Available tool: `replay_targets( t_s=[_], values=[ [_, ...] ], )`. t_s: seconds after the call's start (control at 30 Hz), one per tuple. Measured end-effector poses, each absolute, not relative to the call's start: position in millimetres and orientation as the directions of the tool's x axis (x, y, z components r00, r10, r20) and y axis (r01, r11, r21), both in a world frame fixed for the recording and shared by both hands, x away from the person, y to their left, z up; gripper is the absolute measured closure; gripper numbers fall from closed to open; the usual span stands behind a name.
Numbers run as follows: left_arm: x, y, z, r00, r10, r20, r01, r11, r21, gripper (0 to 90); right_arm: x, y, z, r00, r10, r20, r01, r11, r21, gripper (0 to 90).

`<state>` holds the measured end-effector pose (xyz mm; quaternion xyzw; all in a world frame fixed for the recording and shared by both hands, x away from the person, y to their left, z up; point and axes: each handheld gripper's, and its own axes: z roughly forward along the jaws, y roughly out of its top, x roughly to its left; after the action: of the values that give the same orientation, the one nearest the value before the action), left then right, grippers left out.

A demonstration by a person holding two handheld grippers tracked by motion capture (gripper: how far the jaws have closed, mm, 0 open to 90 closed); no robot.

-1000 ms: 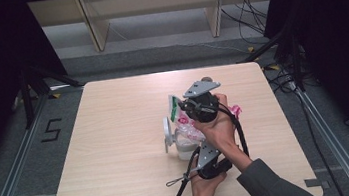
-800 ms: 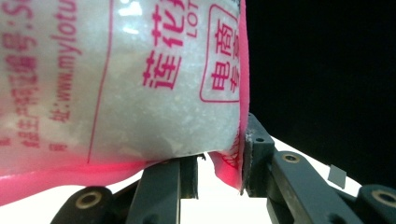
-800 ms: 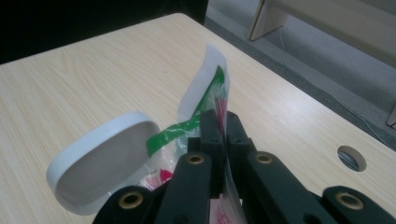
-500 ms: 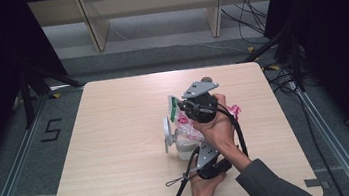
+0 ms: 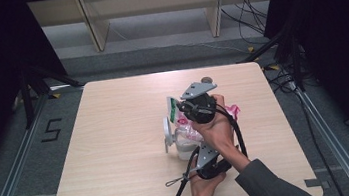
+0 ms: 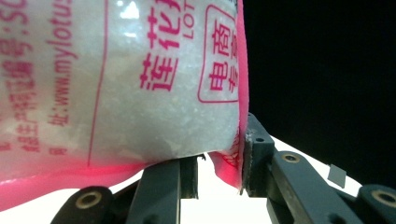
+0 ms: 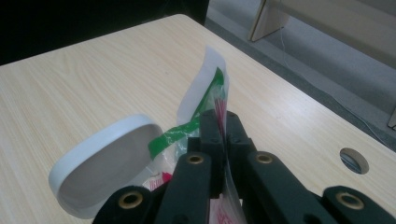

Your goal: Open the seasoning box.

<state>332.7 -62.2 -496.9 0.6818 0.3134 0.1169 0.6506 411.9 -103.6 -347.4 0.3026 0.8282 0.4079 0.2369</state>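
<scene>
Comparing this moment with the 2 high views before it, almost nothing had shifted: both hands kept their places and neither pair of jaws had opened or closed, so the work sat in a held pose rather than a moving one. Farthest left stood the white container (image 5: 181, 147) on the table (image 5: 116, 135), its round lid (image 7: 100, 172) flipped open and hanging off its left side. Directly above the container's mouth and touching its rim area, as far as the high view let me tell, hung the bag of white granules (image 6: 140, 79), printed in pink, with a green-edged top strip (image 7: 205, 98) sticking up over the container. Above the container and slightly right of it, the right gripper (image 7: 222, 126) had its jaws pressed flat together on that top strip, pinching the thin film with no gap to see. Below and right of the container, nearer the person, the left gripper (image 6: 219, 168) had its jaws drawn in partway around the bag's lower pink corner, 1 pad against the side seam and the other under the bulging bottom, so the bag was carried from both ends. I judged that the stillness meant the bag was being steadied over the open container before being opened or tipped; no granules could be made out falling, and the container's contents were hidden by the bag and the hands.
</scene>
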Motion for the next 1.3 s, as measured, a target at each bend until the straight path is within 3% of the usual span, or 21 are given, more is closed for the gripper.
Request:
replay_targets(
  t_s=[1.3],
  values=[
    [332.1, -62.0, -495.9, 0.777, 0.579, -0.248, 0.274, 0.043, 0.961, 71.7, 410.4, -100.5, -349.7, -0.700, 0.703, -0.126, 0.321, 0.467, 0.824, 90.0]
  ],
)
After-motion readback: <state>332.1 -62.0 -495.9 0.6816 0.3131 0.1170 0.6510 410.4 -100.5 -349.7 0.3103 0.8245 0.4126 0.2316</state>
